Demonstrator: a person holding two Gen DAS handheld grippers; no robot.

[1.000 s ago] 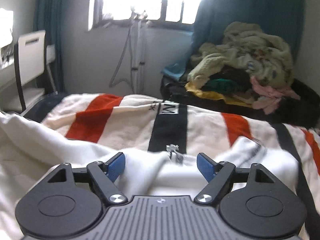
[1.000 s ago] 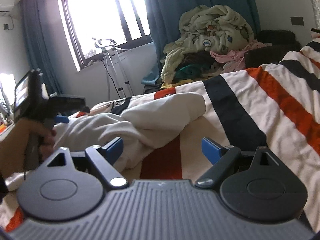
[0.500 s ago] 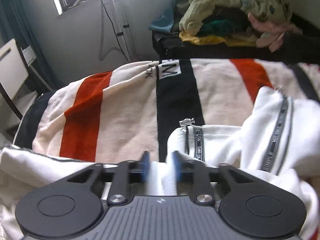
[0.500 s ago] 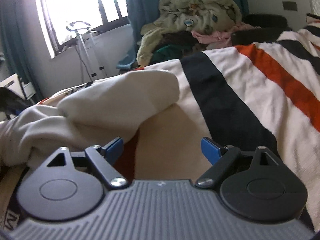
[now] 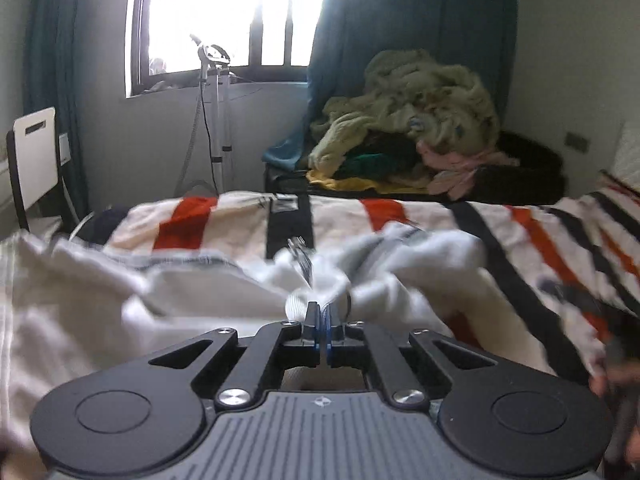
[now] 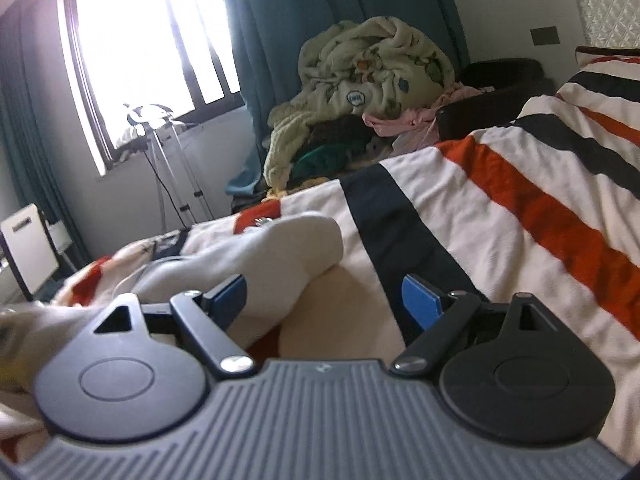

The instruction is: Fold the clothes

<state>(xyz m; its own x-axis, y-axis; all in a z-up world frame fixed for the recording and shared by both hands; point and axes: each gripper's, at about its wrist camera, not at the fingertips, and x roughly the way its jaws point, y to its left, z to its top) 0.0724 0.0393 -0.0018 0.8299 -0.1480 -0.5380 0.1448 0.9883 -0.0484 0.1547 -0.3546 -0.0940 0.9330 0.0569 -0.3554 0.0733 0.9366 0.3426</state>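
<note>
- Jacket (image 5: 120, 312), white with a zip and grey trim bands, lies crumpled on the bed's striped blanket (image 5: 420, 216); blur smears it in the left wrist view.
- Left gripper (image 5: 322, 316) has its blue-padded fingers (image 5: 318, 320) pressed together, pinching a fold of the jacket's ribbed edge just below the zip pull (image 5: 300, 252).
- Right gripper (image 6: 324, 300) has its fingers (image 6: 420, 300) spread wide, nothing between them; a rounded sleeve end (image 6: 296, 248) of the jacket lies just ahead of its left finger, and bare blanket (image 6: 520, 208) lies ahead of its right one.
- Clothes pile (image 6: 360, 92), topped by a pale green fleece, sits beyond the bed by the teal curtain (image 6: 320, 12).
- Window (image 5: 236, 12) glares bright; a metal stand (image 5: 216, 112) is under it and a white chair (image 5: 36, 160) at the far left.
- At the lower right edge of the left wrist view a blurred hand (image 5: 616, 384) shows.
</note>
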